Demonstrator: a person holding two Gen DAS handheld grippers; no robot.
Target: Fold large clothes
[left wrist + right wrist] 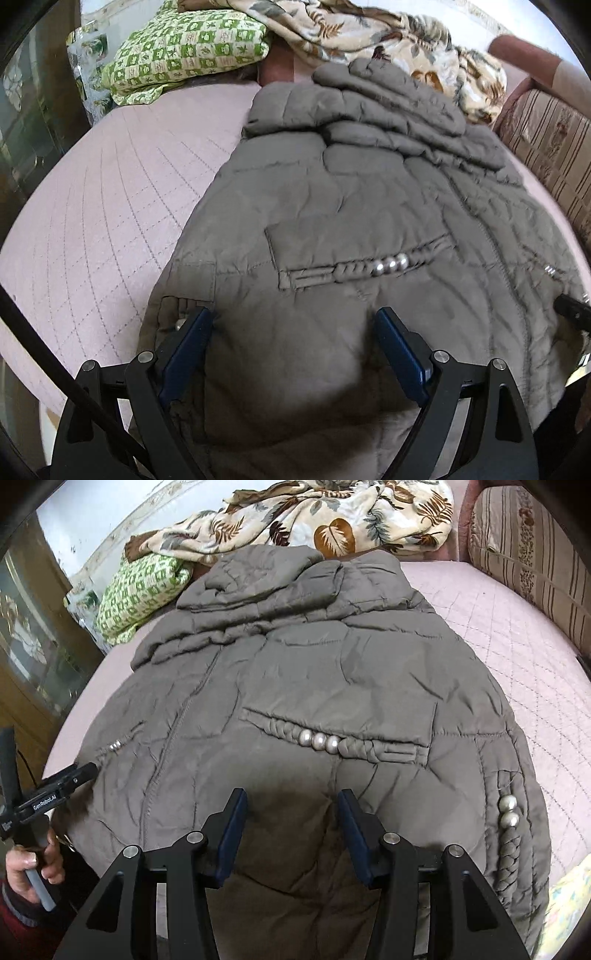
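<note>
A grey-brown quilted jacket (351, 206) lies spread front-up on a pink quilted bed (96, 206), hood toward the far end. It also fills the right wrist view (314, 672), where its pockets show pearl beads (319, 741). My left gripper (293, 325) is open, its fingers over the jacket's hem near the left edge. My right gripper (291, 805) is open over the hem on the other side. The left gripper's tip (79, 771) shows at the jacket's left edge in the right wrist view, and the right gripper's tip (572, 310) shows at the right edge of the left wrist view.
A green patterned cushion (184, 48) and a leaf-print blanket (369, 33) lie at the head of the bed. A striped bolster (535, 554) runs along the right side. A wooden glass-front cabinet (29, 635) stands to the left. Bare pink bed (517, 646) flanks the jacket.
</note>
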